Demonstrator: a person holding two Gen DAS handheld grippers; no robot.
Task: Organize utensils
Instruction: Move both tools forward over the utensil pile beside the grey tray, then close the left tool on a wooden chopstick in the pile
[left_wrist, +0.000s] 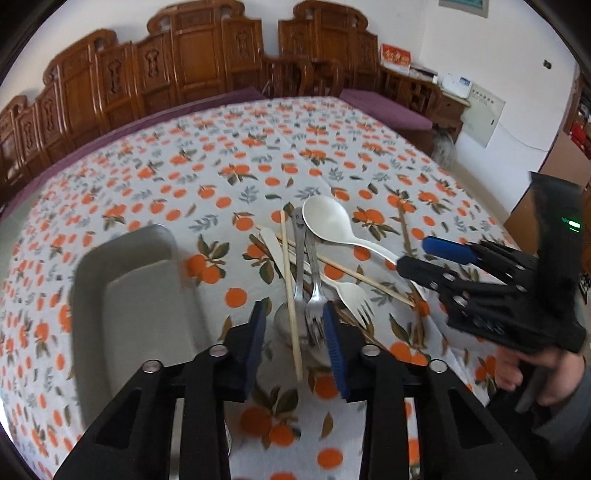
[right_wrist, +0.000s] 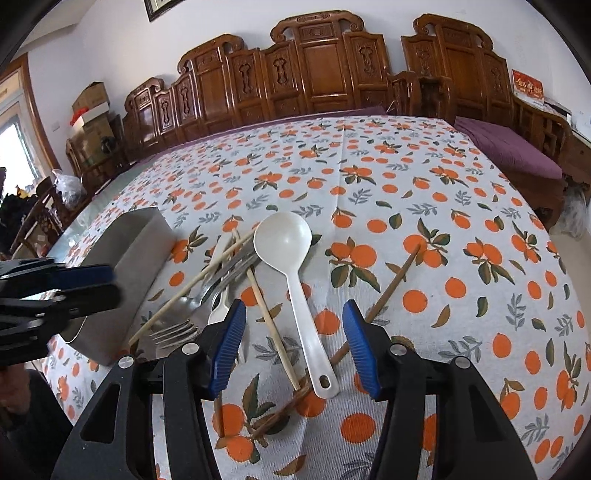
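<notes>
My left hand-held gripper (left_wrist: 293, 341) hangs over the utensil pile beside the grey tray (left_wrist: 136, 295), jaws apart and straddling a metal fork (left_wrist: 316, 295) and pale chopstick (left_wrist: 290, 295), both running lengthwise away from it. My right hand-held gripper (right_wrist: 293, 345), jaws apart, straddles the white spoon (right_wrist: 291, 273).

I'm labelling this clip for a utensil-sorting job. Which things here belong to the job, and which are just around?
Belongs to the job:
white plastic spoon
metal fork
metal spoon
white plastic fork
light chopsticks
dark chopsticks
metal tray

Just around:
tablecloth
carved wooden chairs
purple cushion
</notes>
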